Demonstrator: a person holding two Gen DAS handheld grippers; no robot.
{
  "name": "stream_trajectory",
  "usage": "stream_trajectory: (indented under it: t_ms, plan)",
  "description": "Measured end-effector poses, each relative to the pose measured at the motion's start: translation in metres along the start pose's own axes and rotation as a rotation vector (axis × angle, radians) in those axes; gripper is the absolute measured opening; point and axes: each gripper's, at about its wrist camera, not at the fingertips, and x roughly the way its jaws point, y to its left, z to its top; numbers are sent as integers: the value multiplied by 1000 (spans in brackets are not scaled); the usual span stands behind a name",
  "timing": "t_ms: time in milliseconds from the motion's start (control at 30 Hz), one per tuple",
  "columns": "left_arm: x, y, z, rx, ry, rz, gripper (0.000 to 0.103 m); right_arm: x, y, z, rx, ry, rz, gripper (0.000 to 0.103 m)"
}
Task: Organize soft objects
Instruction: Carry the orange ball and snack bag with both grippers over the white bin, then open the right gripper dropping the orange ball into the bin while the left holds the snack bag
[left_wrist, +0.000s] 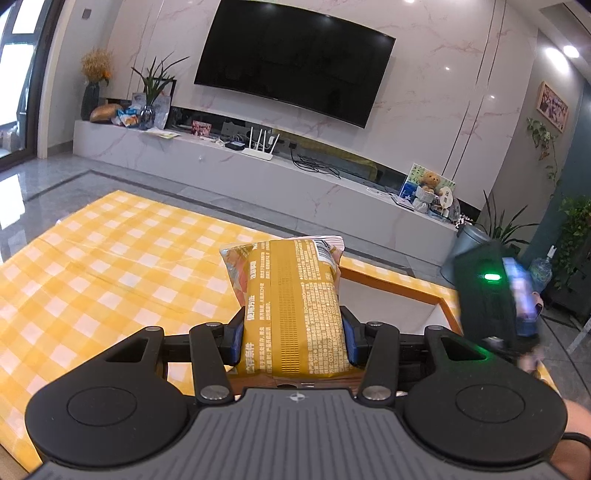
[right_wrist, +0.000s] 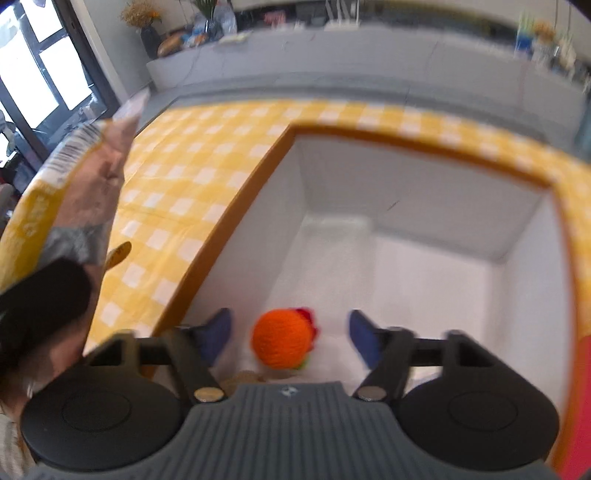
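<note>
My left gripper (left_wrist: 293, 332) is shut on a yellow snack bag (left_wrist: 291, 295) and holds it upright above the yellow checked tablecloth (left_wrist: 110, 266). The bag also shows at the left of the right wrist view (right_wrist: 66, 192). My right gripper (right_wrist: 290, 338) is open over a white box with an orange rim (right_wrist: 240, 206). An orange knitted ball (right_wrist: 282, 338) lies loose in the box between the open fingers, with a red and green piece beside it. The right gripper's body shows at the right of the left wrist view (left_wrist: 491, 295).
The box (left_wrist: 391, 286) sits sunk in the table to the right of the bag. Beyond the table are a grey floor, a marble TV bench (left_wrist: 258, 166) with a router, plants and a teddy bear, and a wall TV (left_wrist: 291, 59).
</note>
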Motion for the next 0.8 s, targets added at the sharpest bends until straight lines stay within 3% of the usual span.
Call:
stream_trajectory:
  t_ms: [233,333,433,600,800]
  plan:
    - [17,-5,-4,-30,69,-93,55,-65,-26,-19,-7,-186,-71,77]
    - [29,-10,-11,-55,124,-150,55,-81,-29,-30,-103,-251,-171,79]
    - [39,-19,-20,-35,158,-157,55,-87,-34,-42,-198,-278,-248,85]
    - [55,-43,-26,41,182,-149,55,-94,-56,-65,-87,-295,-211,86]
    - [70,-74,-23,129,191,-131,55,-100,-57,-79,-119,-359,-180,85]
